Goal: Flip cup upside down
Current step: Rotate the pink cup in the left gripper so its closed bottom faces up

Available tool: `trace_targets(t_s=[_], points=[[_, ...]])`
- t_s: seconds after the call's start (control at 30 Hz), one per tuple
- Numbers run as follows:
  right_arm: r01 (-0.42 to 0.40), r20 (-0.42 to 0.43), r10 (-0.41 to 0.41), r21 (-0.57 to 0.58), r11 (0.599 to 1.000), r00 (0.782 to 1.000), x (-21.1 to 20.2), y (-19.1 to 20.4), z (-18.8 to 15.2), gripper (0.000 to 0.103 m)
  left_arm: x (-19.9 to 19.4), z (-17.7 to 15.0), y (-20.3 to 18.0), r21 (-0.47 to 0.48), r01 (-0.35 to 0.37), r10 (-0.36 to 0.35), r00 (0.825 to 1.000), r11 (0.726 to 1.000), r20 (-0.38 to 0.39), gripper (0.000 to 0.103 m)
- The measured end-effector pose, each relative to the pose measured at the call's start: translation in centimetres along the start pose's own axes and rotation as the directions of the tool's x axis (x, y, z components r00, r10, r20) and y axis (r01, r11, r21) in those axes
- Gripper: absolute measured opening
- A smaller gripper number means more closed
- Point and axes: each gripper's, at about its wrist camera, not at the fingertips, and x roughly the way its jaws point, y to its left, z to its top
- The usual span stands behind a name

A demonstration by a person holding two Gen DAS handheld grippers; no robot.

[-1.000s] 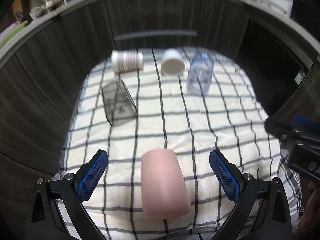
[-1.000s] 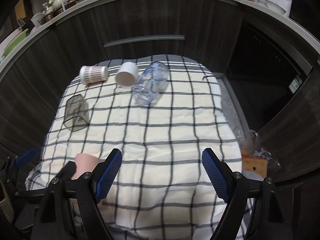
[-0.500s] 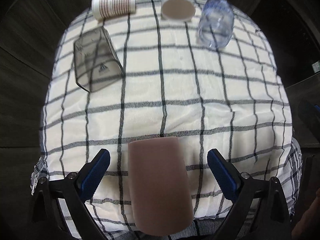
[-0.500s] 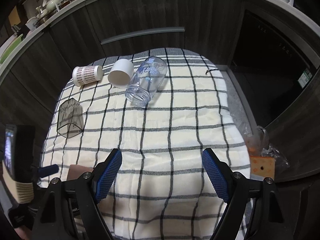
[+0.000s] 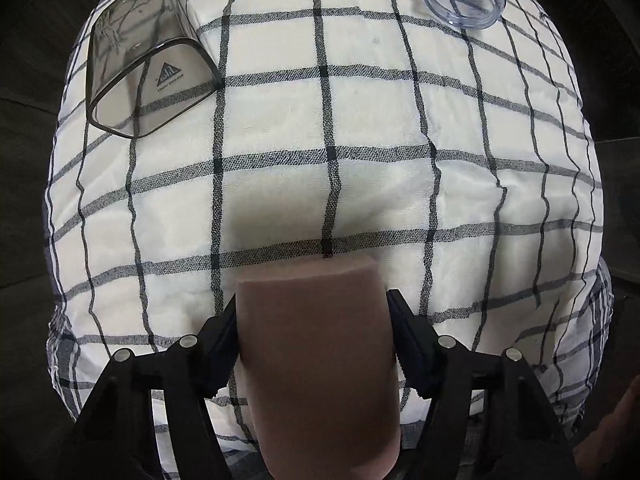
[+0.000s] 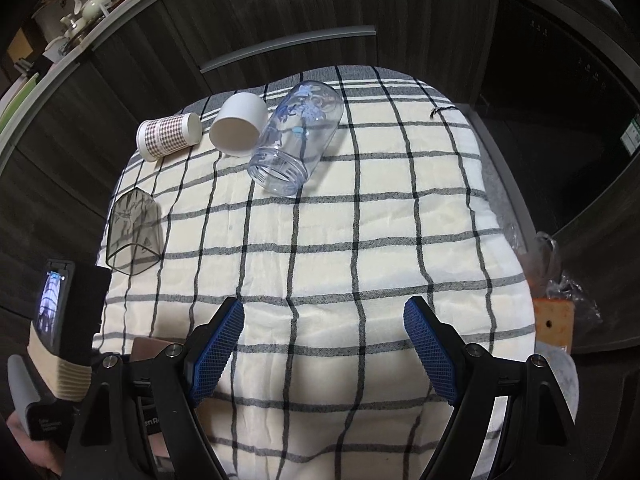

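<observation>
Left gripper: closed on pink cup; pads hidden by cup sides.
Pink cup: on its side on checked cloth; mouth cut off below.
Right gripper: wide apart, holding nothing.

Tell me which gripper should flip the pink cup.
Left. The left gripper already has its fingers closed on both sides of the pink cup, which lies on the checked cloth. The right gripper is open over bare cloth with nothing between its fingers.
</observation>
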Motion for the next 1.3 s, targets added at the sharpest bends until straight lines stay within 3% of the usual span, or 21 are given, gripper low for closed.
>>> trace_targets(t_s=[0.23, 0.33, 0.4, 0.5, 0.53, 0.57, 0.63, 0.7, 0.77, 0.83, 0.9, 0.97, 1.0, 1.03, 1.1, 1.23, 1.3], points=[[-0.021, -0.017, 0.021, 0.008, 1.000, 1.000, 0.3, 0.2, -0.2, 0.082, -0.9, -0.3, 0.3, -0.003, 0.017, -0.017, 1.000, 1.000, 0.017, 0.066], [-0.020, -0.004, 0.020, 0.010, 1.000, 1.000, -0.3, 0.2, -0.4, 0.082, -2.7, -1.0, 0.4, 0.004, 0.002, -0.002, 0.995, 1.000, 0.096, 0.066], [-0.017, 0.009, 0.017, 0.009, 1.000, 1.000, -0.9, 0.1, -0.5, 0.082, -4.5, -1.5, -0.1, 0.019, -0.022, 0.019, 0.983, 1.000, 0.183, 0.066], [-0.011, 0.028, 0.011, 0.009, 1.000, 1.000, -1.7, 0.0, -0.5, 0.082, -7.2, -2.3, -0.3, 0.040, -0.024, 0.009, 0.940, 0.999, 0.341, 0.066], [-0.010, 0.037, 0.009, 0.010, 1.000, 0.999, -2.1, -0.1, -0.5, 0.082, -8.1, -2.7, -0.5, 0.048, -0.034, 0.012, 0.915, 0.998, 0.402, 0.066], [-0.007, 0.047, 0.006, 0.011, 1.000, 0.999, -2.4, -0.1, -0.6, 0.082, -9.0, -2.9, -0.6, 0.055, -0.046, 0.014, 0.879, 0.997, 0.476, 0.066], [0.001, 0.073, -0.002, 0.010, 1.000, 0.997, -3.1, -0.3, -0.8, 0.082, -10.1, -3.7, -0.6, 0.060, -0.069, 0.018, 0.792, 0.996, 0.610, 0.066], [0.018, 0.104, -0.019, 0.014, 1.000, 0.994, -3.7, -0.4, -1.0, 0.082, -10.2, -3.2, -0.5, 0.062, -0.040, -0.014, 0.720, 0.997, 0.694, 0.066], [0.026, 0.121, -0.028, 0.019, 0.999, 0.992, -4.1, -0.6, -1.3, 0.082, -9.8, -2.7, -0.4, 0.055, 0.007, -0.046, 0.649, 0.998, 0.760, 0.066], [0.035, 0.125, -0.038, 0.022, 0.999, 0.991, -4.2, -0.9, -1.7, 0.082, -9.3, -2.7, -0.3, 0.048, 0.032, -0.057, 0.595, 0.998, 0.801, 0.066], [0.045, 0.126, -0.047, 0.019, 0.999, 0.991, -4.2, -0.9, -2.1, 0.082, -8.8, -3.2, -0.4, 0.029, 0.026, -0.038, 0.519, 0.999, 0.854, 0.066], [0.055, 0.125, -0.056, 0.017, 0.998, 0.991, -4.1, -0.9, -2.5, 0.082, -8.5, -3.8, -0.8, 0.009, -0.004, -0.006, 0.454, 1.000, 0.891, 0.066], [0.057, 0.124, -0.059, 0.018, 0.998, 0.991, -4.1, -1.0, -2.7, 0.082, -8.2, -3.8, -0.9, 0.004, -0.011, 0.001, 0.441, 1.000, 0.897, 0.066], [0.060, 0.122, -0.062, 0.018, 0.998, 0.991, -4.0, -1.0, -2.8, 0.082, -7.8, -3.7, -0.9, 0.010, -0.003, -0.008, 0.436, 1.000, 0.900, 0.066], [0.063, 0.117, -0.065, 0.016, 0.998, 0.991, -4.0, -1.0, -3.2, 0.082, -7.2, -3.6, -0.8, 0.011, 0.001, -0.010, 0.445, 1.000, 0.896, 0.066], [0.068, 0.115, -0.069, 0.008, 0.998, 0.991, -4.1, -0.7, -3.7, 0.082, -6.2, -4.0, -0.8, 0.015, -0.001, -0.012, 0.475, 1.000, 0.880, 0.066], [0.072, 0.118, -0.072, 0.006, 0.997, 0.990, -4.3, -0.7, -3.9, 0.082, -5.7, -4.1, -0.9, -0.003, -0.013, 0.009, 0.500, 1.000, 0.866, 0.066]])
